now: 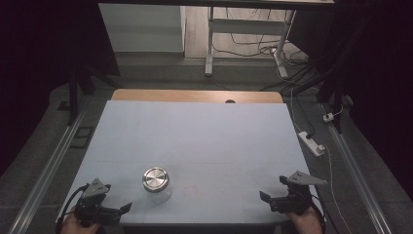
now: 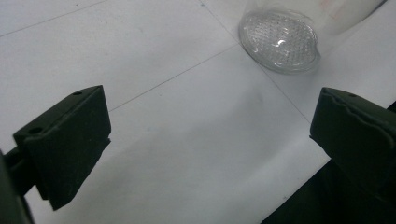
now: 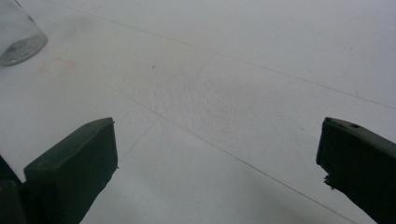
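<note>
A clear glass jar (image 1: 157, 185) with a round silver metal lid stands upright on the white table sheet (image 1: 195, 141), near the front, left of centre. Its textured glass base (image 2: 279, 41) shows at the top of the left gripper view, and its lower wall (image 3: 18, 35) sits in the top left corner of the right gripper view. My left gripper (image 1: 124, 209) rests at the front left corner, open and empty, a short way from the jar. My right gripper (image 1: 265, 197) is at the front right, open, with bare sheet between its jaws.
A wooden table edge (image 1: 195, 95) runs along the far side of the sheet. Beyond it stand a white desk frame (image 1: 243, 39) and loose cables on the floor. A white power strip (image 1: 311, 143) lies on the floor to the right.
</note>
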Available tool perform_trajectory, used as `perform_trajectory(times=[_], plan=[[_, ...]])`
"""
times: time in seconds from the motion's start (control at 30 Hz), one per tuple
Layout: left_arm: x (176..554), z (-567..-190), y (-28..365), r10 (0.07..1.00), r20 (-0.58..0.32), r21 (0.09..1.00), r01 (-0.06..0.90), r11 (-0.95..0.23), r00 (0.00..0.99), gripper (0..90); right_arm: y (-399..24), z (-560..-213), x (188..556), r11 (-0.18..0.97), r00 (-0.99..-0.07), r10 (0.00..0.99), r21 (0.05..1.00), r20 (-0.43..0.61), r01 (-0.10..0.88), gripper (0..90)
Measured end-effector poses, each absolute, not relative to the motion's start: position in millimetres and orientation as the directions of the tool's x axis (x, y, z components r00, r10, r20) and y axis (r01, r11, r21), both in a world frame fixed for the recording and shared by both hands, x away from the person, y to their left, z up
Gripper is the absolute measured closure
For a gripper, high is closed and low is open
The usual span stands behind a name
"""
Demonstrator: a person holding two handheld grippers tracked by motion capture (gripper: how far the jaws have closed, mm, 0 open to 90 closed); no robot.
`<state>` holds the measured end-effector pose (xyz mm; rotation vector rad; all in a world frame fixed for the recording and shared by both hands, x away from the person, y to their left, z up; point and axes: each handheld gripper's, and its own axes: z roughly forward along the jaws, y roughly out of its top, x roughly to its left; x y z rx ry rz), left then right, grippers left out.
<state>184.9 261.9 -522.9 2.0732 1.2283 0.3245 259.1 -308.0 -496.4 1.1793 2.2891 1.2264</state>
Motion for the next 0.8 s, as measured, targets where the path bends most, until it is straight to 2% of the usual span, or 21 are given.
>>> perform_trajectory(times=[0.37,0.8], plan=[[185.1,-522.9,261.5,0.844,-0.127,0.672,0.671,-0.313,0.520,0.0,-303.6,-497.0,259.6,0.353,-0.664,0.740,0.776,0.110,0.522,0.0],[185.9,-522.9,257.3,0.849,-0.099,0.659,0.674,-0.334,0.518,0.0,-302.5,-497.1,259.9,0.363,-0.666,0.738,0.770,0.106,0.524,0.0]])
